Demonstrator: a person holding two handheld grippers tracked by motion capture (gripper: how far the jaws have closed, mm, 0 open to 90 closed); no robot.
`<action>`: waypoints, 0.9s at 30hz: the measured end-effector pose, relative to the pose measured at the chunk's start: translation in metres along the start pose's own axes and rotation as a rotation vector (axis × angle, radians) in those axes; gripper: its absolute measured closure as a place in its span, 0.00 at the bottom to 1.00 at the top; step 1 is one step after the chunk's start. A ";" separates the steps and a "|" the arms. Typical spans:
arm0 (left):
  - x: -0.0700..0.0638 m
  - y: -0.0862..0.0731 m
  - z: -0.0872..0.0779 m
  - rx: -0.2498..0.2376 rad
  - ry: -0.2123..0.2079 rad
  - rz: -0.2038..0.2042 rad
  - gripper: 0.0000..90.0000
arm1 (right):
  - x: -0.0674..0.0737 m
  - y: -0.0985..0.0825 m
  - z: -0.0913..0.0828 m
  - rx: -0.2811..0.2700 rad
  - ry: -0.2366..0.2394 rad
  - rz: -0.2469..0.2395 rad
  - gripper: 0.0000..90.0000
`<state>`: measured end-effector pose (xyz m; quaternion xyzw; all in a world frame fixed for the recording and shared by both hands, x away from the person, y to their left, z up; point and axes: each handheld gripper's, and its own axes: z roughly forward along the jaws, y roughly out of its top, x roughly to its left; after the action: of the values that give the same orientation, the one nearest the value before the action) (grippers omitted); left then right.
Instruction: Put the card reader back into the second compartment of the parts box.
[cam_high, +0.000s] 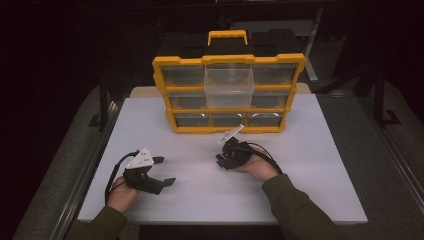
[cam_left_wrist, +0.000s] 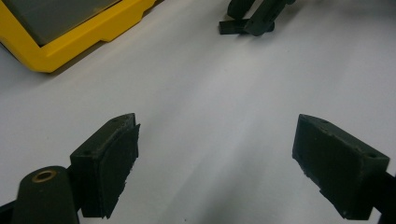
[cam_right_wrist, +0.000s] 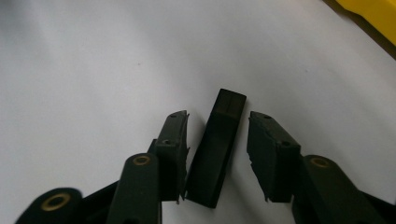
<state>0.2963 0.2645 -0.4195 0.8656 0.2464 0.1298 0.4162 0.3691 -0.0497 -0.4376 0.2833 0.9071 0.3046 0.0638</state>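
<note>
Here our right claw (cam_right_wrist: 217, 140) straddles a small black block (cam_right_wrist: 218, 144) lying flat on the white tabletop (cam_high: 200, 190), just in front of the yellow drawer organizer (cam_high: 228, 95); the pads stand close on its long sides without yet pressing, while our left claw (cam_left_wrist: 215, 158) hangs wide and empty. We judge the block light, stiff and smooth (likely plastic), best pinched across its narrow width near the middle. The tabletop is bare and matte, the room around it dark.
</note>
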 end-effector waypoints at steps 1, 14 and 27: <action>0.000 0.000 0.000 0.000 0.000 0.000 0.16 | 0.000 0.000 0.000 0.001 -0.001 -0.004 0.68; 0.000 0.000 0.000 0.002 0.000 0.002 0.16 | 0.002 -0.001 0.000 -0.001 -0.010 -0.027 0.78; 0.000 0.000 0.000 0.000 0.001 0.001 0.16 | 0.001 -0.002 0.000 -0.002 -0.008 -0.015 0.81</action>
<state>0.2961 0.2644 -0.4193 0.8657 0.2460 0.1304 0.4159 0.3674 -0.0503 -0.4383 0.2777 0.9087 0.3038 0.0700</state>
